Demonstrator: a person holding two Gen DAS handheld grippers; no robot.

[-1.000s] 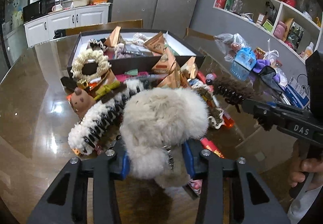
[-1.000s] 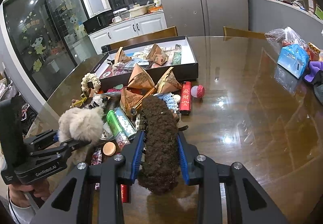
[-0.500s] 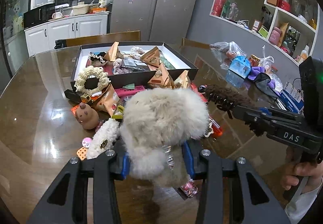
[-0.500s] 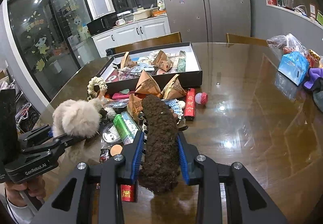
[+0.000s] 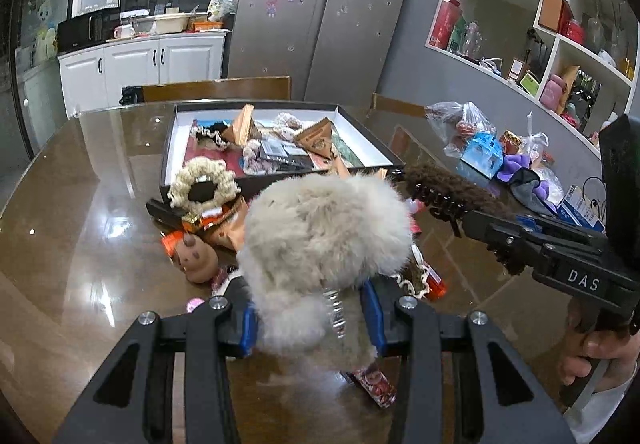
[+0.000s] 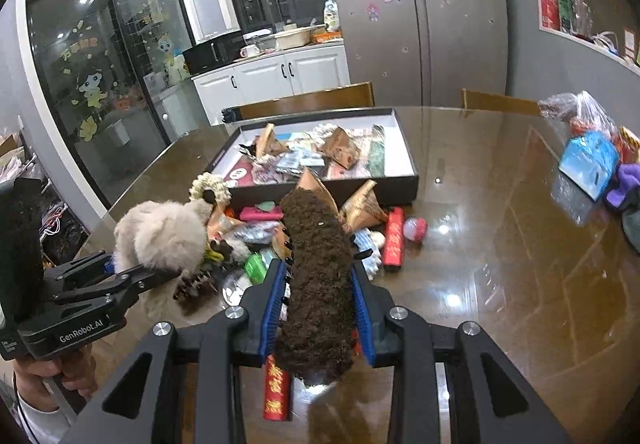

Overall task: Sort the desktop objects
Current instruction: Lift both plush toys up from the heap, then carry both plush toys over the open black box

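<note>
My left gripper [image 5: 310, 318] is shut on a fluffy beige fur hair clip [image 5: 326, 232] and holds it above the table; it also shows in the right wrist view [image 6: 164, 234]. My right gripper [image 6: 318, 300] is shut on a long dark brown fuzzy hair clip [image 6: 318, 268], also raised; the clip shows in the left wrist view [image 5: 448, 185]. A black box with a white inside [image 5: 176, 135] holds hair ties, paper cones and packets behind a pile of small items [image 6: 256, 240] on the table.
The brown glossy table [image 6: 500, 244] carries a bag and blue packets [image 6: 588, 159] at the right. Red tubes [image 6: 394, 238], a pink ball [image 6: 415, 228], a cream scrunchie [image 5: 202, 185] and a brown toy [image 5: 198, 258] lie by the pile. Wooden chairs [image 5: 216, 88] stand beyond the box.
Both grippers have risen and drawn back from the pile with their clips held. The white fuzzy claw clip beside the beige one is now out of the left wrist view.
</note>
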